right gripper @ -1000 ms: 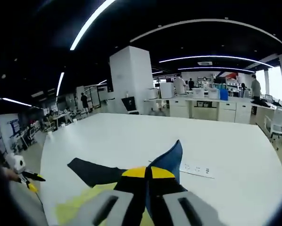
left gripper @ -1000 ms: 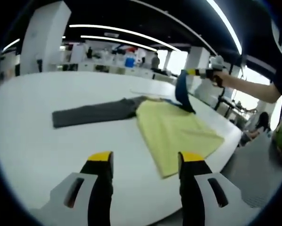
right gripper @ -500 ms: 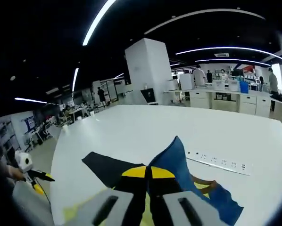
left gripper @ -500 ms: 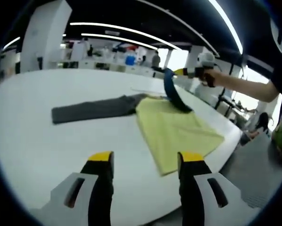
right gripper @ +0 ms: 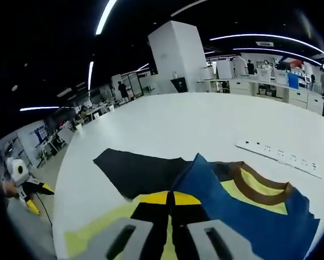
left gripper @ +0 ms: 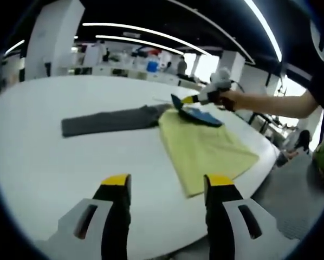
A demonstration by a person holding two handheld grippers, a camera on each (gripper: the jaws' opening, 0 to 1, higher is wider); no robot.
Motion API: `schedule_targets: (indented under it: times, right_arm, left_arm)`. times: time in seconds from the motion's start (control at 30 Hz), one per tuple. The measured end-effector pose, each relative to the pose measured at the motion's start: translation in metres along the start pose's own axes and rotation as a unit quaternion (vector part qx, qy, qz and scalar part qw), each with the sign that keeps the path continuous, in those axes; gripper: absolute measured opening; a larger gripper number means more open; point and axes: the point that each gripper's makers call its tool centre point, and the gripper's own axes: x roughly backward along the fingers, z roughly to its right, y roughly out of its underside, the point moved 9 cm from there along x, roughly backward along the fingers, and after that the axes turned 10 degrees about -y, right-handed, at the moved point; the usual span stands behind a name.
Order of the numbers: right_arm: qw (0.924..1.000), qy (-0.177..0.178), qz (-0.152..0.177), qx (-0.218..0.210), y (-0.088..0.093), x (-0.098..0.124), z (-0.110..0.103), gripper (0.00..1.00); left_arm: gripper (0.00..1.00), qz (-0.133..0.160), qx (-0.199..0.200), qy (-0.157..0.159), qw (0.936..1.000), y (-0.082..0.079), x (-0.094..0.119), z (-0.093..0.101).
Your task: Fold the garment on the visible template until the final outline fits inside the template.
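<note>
1. Our right gripper (right gripper: 170, 198) is clamped on the blue garment's (right gripper: 243, 216) edge, over the yellow template (left gripper: 205, 146).
2. Our left gripper (left gripper: 167, 181) hangs open-jawed above the white table (left gripper: 53, 162).
3. A dark, possibly gray, cloth (left gripper: 108, 119) lies beside the template.

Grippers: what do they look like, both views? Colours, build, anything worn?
The left gripper has two black jaws with yellow tips on light grey slotted bases. The right gripper is the same: black jaws, yellow tips, grey slotted bases. Seen from the left gripper view, it has a white-grey body; the arm behind it is bare.

Blue-grey garment (right gripper: 243, 211) part-folded over yellow template (left gripper: 205, 149) on table
</note>
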Motion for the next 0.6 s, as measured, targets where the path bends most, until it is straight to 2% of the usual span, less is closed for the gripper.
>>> schedule_targets:
  times: [0.23,0.4,0.6]
  right_arm:
    - [0.9997,-0.001,-0.020,-0.010,0.014,-0.016,0.005,0.00]
    - [0.9995,-0.004,-0.023,-0.020,0.021,-0.025,0.002,0.00]
    - [0.9994,-0.012,-0.018,-0.028,0.019,-0.034,-0.009,0.00]
  left_arm:
    - [0.51,-0.004,0.003,0.000,1.0000,0.002,-0.001,0.000]
    - [0.51,-0.003,0.002,-0.001,1.0000,0.000,-0.001,-0.001]
    - [0.50,-0.005,0.004,-0.004,1.0000,0.002,0.001,-0.001]
